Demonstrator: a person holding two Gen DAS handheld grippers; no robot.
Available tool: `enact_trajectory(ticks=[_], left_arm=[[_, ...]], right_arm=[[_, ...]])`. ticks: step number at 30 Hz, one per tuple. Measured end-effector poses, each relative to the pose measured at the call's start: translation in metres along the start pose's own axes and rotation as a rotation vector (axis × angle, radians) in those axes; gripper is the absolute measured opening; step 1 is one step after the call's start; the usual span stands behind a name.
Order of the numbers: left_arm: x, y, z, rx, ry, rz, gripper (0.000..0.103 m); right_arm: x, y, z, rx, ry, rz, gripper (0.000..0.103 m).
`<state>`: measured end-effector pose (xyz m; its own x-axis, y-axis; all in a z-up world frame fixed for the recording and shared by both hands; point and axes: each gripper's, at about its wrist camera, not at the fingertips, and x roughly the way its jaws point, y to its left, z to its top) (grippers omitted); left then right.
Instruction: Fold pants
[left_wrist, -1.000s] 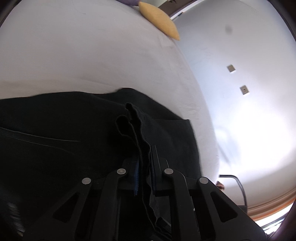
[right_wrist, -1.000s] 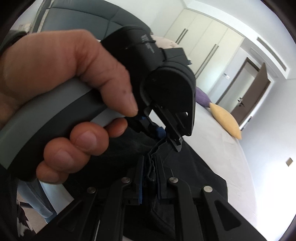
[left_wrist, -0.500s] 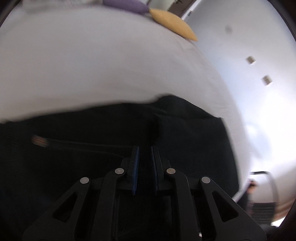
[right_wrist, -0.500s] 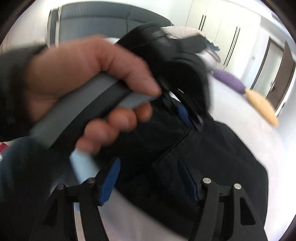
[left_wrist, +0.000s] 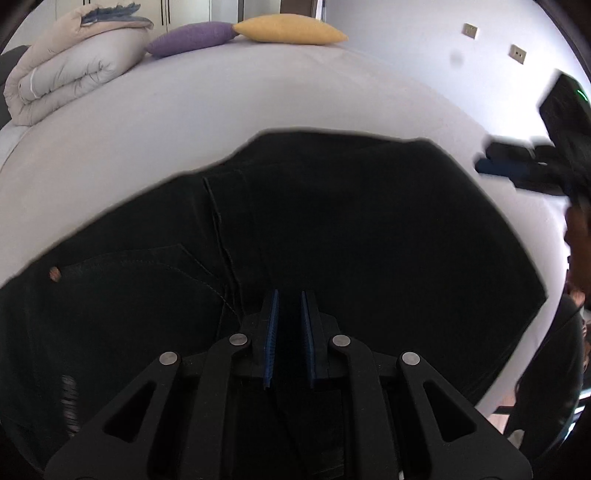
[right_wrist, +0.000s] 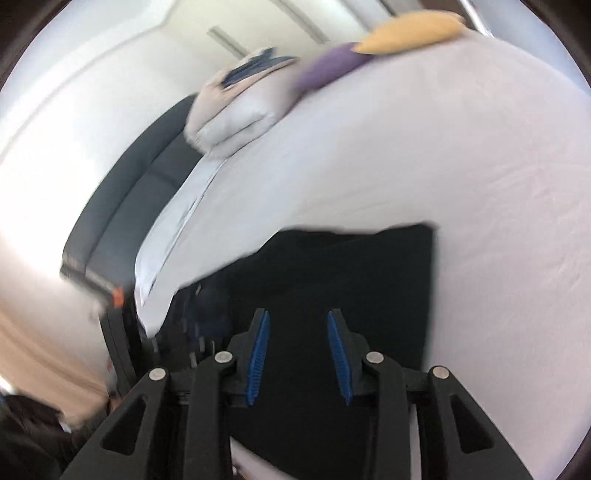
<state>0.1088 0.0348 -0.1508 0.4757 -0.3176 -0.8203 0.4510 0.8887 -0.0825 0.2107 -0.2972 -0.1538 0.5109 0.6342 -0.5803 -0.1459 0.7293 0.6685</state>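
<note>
The black pants lie folded flat on the white bed, with a back pocket and a seam showing at the left. My left gripper hovers over the near part of the pants, its blue pads a narrow gap apart with nothing pinched between them. My right gripper is open and empty above the pants. It also shows in the left wrist view, blurred, at the right past the pants' edge.
A rolled beige duvet, a purple cushion and a yellow cushion lie at the bed's far end. A dark headboard runs along the bed's left side. A white wall with sockets stands at the right.
Both grippers have let go of the bunched pants edge. The pants now lie flat. The right gripper opened wide and swung away; the left drew back and looks along the bed.
</note>
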Motion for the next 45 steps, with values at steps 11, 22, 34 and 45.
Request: enact_trajectory(ticks=[11, 22, 34, 45], left_arm=[[0.003, -0.001, -0.013, -0.012, -0.02, -0.012, 0.012], [0.004, -0.01, -0.019, -0.006, -0.024, 0.003, 0.012], [0.0, -0.013, -0.018, -0.009, -0.026, 0.003, 0.012], [0.0, -0.016, -0.017, -0.016, -0.03, -0.002, 0.012]], right_arm=[[0.058, -0.051, 0.008, 0.163, 0.077, 0.003, 0.022], [0.024, -0.005, -0.079, 0.099, 0.185, 0.063, 0.022], [-0.013, 0.011, -0.136, 0.151, 0.152, 0.052, 0.022], [0.022, 0.044, -0.087, 0.117, 0.096, 0.099, 0.027]])
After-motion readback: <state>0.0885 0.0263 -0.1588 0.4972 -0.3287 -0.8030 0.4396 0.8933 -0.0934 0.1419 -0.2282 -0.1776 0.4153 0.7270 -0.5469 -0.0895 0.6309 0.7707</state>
